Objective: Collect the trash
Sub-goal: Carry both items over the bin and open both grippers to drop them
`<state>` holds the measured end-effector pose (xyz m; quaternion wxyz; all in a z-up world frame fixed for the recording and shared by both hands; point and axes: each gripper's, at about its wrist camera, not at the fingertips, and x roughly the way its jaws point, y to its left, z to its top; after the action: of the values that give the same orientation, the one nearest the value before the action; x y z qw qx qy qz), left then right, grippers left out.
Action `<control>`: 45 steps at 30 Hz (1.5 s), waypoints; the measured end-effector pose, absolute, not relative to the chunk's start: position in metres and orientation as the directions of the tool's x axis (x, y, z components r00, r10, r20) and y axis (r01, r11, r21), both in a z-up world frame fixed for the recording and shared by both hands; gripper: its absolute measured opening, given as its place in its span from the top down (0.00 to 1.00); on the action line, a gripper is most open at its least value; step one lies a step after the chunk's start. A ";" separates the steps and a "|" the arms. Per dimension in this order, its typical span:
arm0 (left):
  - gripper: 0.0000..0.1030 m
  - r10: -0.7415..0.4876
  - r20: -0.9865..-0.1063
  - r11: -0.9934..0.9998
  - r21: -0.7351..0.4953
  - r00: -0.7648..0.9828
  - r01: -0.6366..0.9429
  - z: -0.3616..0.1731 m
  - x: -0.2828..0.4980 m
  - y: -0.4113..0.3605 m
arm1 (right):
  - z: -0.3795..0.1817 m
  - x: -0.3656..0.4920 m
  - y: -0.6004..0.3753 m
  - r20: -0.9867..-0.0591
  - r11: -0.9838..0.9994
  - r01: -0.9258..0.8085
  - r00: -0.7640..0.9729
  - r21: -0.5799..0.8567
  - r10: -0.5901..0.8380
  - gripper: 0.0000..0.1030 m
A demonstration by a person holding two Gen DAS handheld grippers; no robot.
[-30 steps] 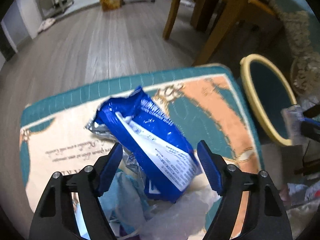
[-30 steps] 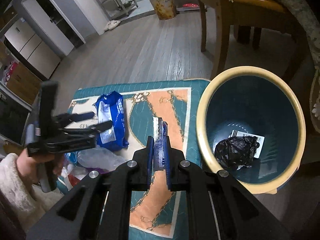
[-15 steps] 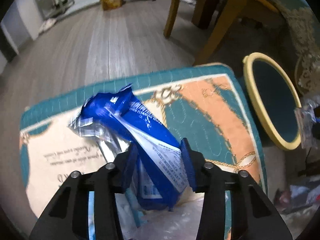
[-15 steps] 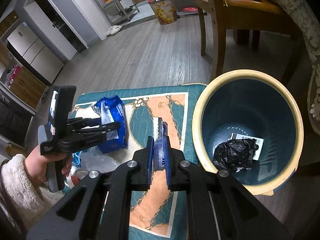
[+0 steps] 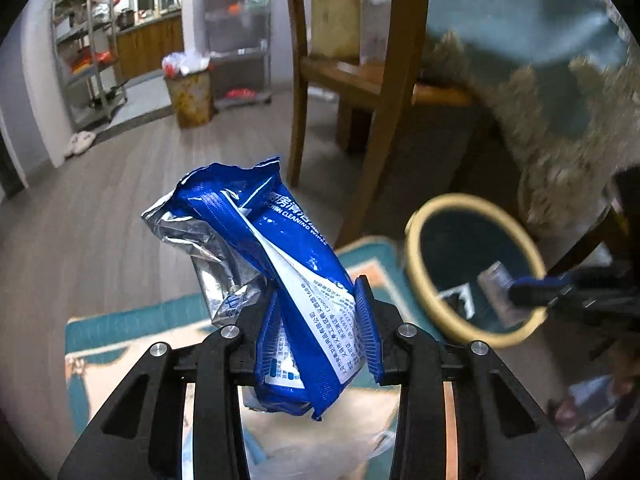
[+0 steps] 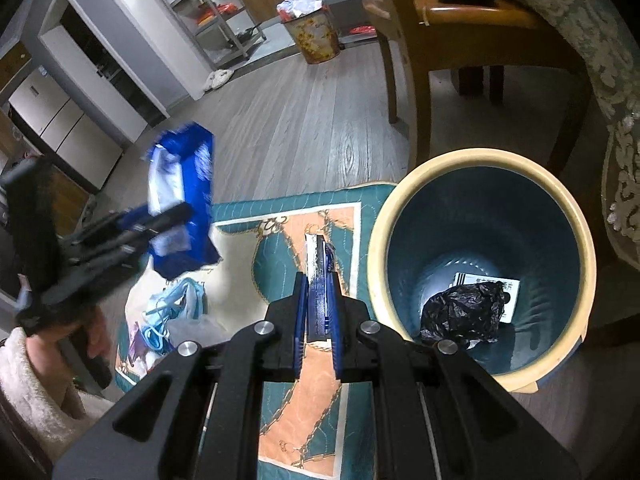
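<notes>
Wipes packet (image 5: 276,264) | blue, crumpled, foil-lined | pinched by left gripper (image 5: 320,336)

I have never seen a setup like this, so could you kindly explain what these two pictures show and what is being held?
No robot here: a person holds a hand tool with a two-finger claw in each hand, and a fisheye camera on each looks along its fingers. In the left view, the left claw is shut on a blue wipes packet, lifted above the rug. In the right view, the right claw pinches a thin flat wrapper beside the yellow-rimmed bin, which already contains a black bag. More litter lies on the rug.
</notes>
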<state>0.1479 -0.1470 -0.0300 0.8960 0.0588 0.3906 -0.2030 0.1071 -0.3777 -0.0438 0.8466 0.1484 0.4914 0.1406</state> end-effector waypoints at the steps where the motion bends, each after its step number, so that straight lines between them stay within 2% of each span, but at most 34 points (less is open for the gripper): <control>1: 0.63 -0.331 -0.713 0.909 -0.066 0.619 0.411 -0.023 0.146 -0.145 | -0.044 0.107 -0.380 -0.790 0.916 -0.087 0.479 0.391 0.382 0.90; 11: 0.63 -0.391 -0.675 0.885 -0.088 0.626 0.457 -0.001 0.131 -0.159 | -0.032 0.106 -0.413 -0.770 0.911 -0.030 0.524 0.411 0.365 0.90; 14: 0.63 -0.430 -0.693 0.866 -0.137 0.578 0.480 -0.008 0.129 -0.177 | -0.027 0.104 -0.443 -0.754 0.900 0.029 0.559 0.435 0.346 0.90; 18: 0.63 -0.455 -0.706 0.828 -0.111 0.543 0.550 -0.015 0.122 -0.215 | -0.033 0.104 -0.478 -0.752 0.880 0.116 0.577 0.461 0.319 0.90; 22: 0.63 -0.520 -0.710 0.779 -0.168 0.474 0.604 -0.024 0.119 -0.252 | -0.046 0.105 -0.499 -0.763 0.859 0.184 0.570 0.479 0.304 0.90; 30: 0.63 -0.509 -0.756 0.722 -0.115 0.412 0.682 -0.070 0.116 -0.309 | -0.064 0.108 -0.515 -0.776 0.828 0.257 0.558 0.499 0.294 0.90; 33: 0.59 -0.516 -0.751 0.721 -0.121 0.411 0.683 -0.079 0.124 -0.316 | -0.068 0.108 -0.516 -0.777 0.818 0.273 0.555 0.507 0.296 0.90; 34: 0.52 -0.514 -0.748 0.727 -0.121 0.419 0.676 -0.079 0.126 -0.314 | -0.068 0.108 -0.517 -0.775 0.814 0.275 0.557 0.511 0.299 0.90; 35: 0.49 -0.515 -0.747 0.732 -0.128 0.420 0.669 -0.079 0.129 -0.314 | -0.069 0.108 -0.518 -0.772 0.811 0.277 0.561 0.515 0.299 0.90; 36: 0.41 -0.518 -0.746 0.737 -0.141 0.419 0.661 -0.080 0.132 -0.312 | -0.071 0.109 -0.520 -0.771 0.807 0.283 0.562 0.519 0.299 0.88; 37: 0.31 -0.515 -0.743 0.746 -0.141 0.428 0.651 -0.080 0.134 -0.310 | -0.072 0.110 -0.520 -0.772 0.803 0.287 0.558 0.523 0.304 0.75; 38: 0.28 -0.512 -0.739 0.753 -0.142 0.437 0.643 -0.079 0.135 -0.307 | -0.073 0.110 -0.520 -0.774 0.802 0.290 0.557 0.522 0.302 0.64; 39: 0.28 -0.525 -0.733 0.749 -0.158 0.432 0.643 -0.078 0.135 -0.303 | -0.072 0.110 -0.520 -0.776 0.805 0.295 0.559 0.514 0.291 0.50; 45: 0.28 -0.526 -0.729 0.755 -0.161 0.439 0.636 -0.072 0.135 -0.289 | -0.070 0.111 -0.517 -0.773 0.806 0.295 0.566 0.514 0.287 0.48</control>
<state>0.1353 -0.2891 -0.0724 0.8455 0.0687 0.4030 -0.3435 0.1113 -0.5173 -0.0696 0.8280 0.3118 0.4661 -0.0024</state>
